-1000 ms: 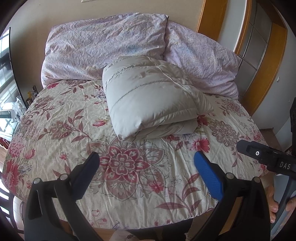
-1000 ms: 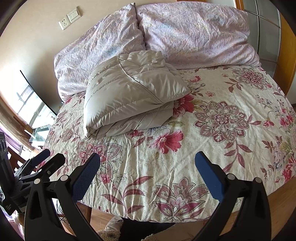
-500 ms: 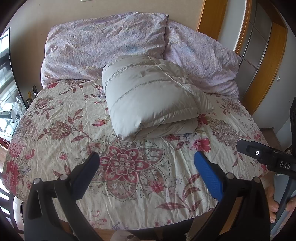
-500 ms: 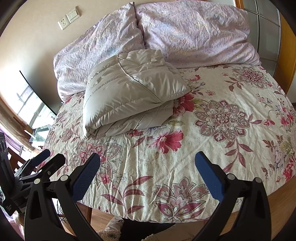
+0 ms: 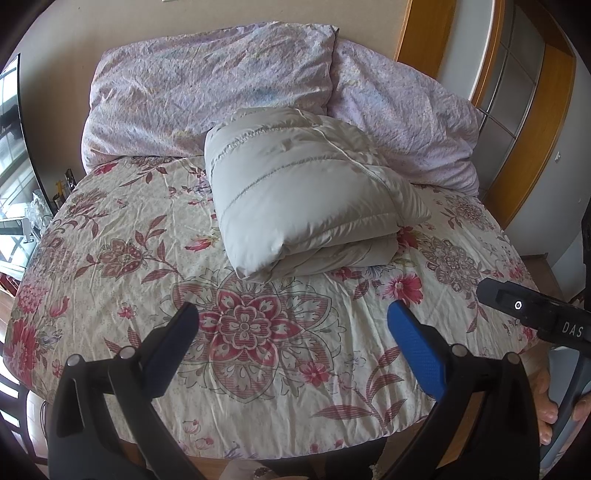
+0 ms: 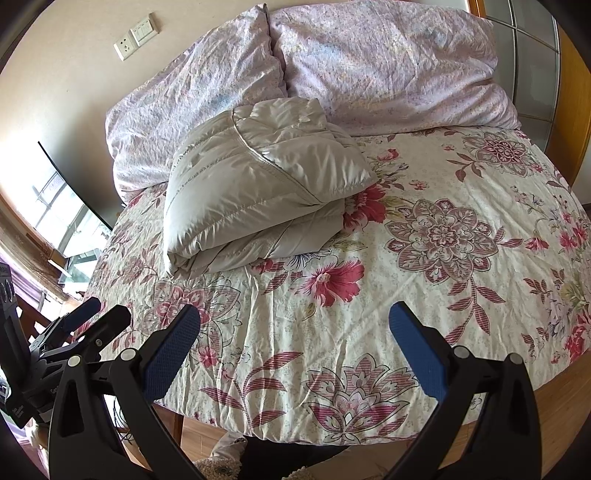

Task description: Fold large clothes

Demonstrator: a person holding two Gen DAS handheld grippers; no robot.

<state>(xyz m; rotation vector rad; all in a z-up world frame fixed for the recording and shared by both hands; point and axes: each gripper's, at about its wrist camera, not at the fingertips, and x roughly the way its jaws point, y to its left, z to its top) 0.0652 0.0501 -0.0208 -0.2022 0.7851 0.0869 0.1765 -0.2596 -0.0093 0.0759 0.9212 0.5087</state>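
Observation:
A grey puffy down jacket lies folded into a thick bundle on the floral bed cover, near the pillows. It also shows in the right wrist view, left of centre. My left gripper is open and empty, held above the bed's near edge, well short of the jacket. My right gripper is open and empty too, also over the near edge. The left gripper shows at the left in the right wrist view, and part of the right tool at the right in the left wrist view.
Two pale pink pillows lean on the wall behind the jacket. A wooden door frame stands at the right. A window and a dark screen are at the left. Wall sockets sit above the pillows.
Both grippers have stayed open and almost still. The views have barely shifted; the jacket has not moved.

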